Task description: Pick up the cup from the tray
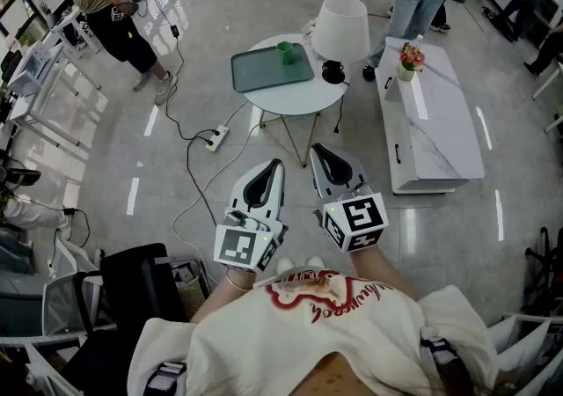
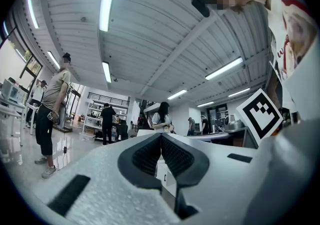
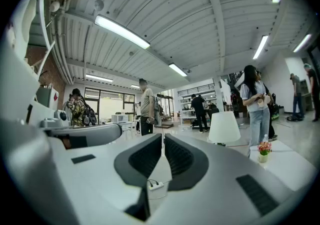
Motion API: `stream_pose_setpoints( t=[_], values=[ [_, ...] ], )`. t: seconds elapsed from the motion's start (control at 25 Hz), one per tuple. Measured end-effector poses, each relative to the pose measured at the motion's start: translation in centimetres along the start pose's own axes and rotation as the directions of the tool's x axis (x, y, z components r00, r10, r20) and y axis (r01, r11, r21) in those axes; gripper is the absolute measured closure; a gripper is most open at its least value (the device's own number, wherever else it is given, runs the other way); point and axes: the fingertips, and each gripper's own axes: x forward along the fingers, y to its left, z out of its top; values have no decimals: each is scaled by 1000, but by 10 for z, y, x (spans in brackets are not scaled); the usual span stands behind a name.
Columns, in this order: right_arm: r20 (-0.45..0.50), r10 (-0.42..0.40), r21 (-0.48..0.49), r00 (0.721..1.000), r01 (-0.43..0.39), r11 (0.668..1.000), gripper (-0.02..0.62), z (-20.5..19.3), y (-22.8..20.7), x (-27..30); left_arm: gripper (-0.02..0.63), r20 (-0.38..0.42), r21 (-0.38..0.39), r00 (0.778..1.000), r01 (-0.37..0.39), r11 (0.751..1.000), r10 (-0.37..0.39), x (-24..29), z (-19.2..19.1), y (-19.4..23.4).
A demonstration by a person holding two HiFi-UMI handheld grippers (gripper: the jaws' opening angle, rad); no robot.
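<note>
The cup is small, green and upright. It stands on the far right part of the tray, and the tray lies on the round white table, well ahead of me across open floor. I cannot tell from here whether there is anything in it; it is too small in the head view.

Going left to right: the tray is a flat grey-green rectangle with a low rim, bare apart from the cup. Just to its right is the dark base of a lamp with a white shade, so I judge the approach should stay clear of that side.

My left gripper is pressed closed on nothing, its ribbed pads meeting at the tip in its own view. My right gripper is likewise clenched and empty, pointing level toward the table.

As I see it, nothing of the task is done. The cup sits untouched, and both grippers are close to my body. Reaching, opening the jaws, gripping and lifting are all left to do.
</note>
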Motion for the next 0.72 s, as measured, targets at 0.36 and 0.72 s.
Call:
stream_pose_setpoints(
  t=[0.36,0.72],
  values=[
    [-1,-8,3,1000,8,1000,555,0,-10,-3,592,-5,-1,1000,9,1000,-9,7,-2,-8],
    [7,-30,33,1000,29,999,555,1,-31,-10,592,-4,-2,1000,30,1000,-30,22,-3,-22]
  ],
)
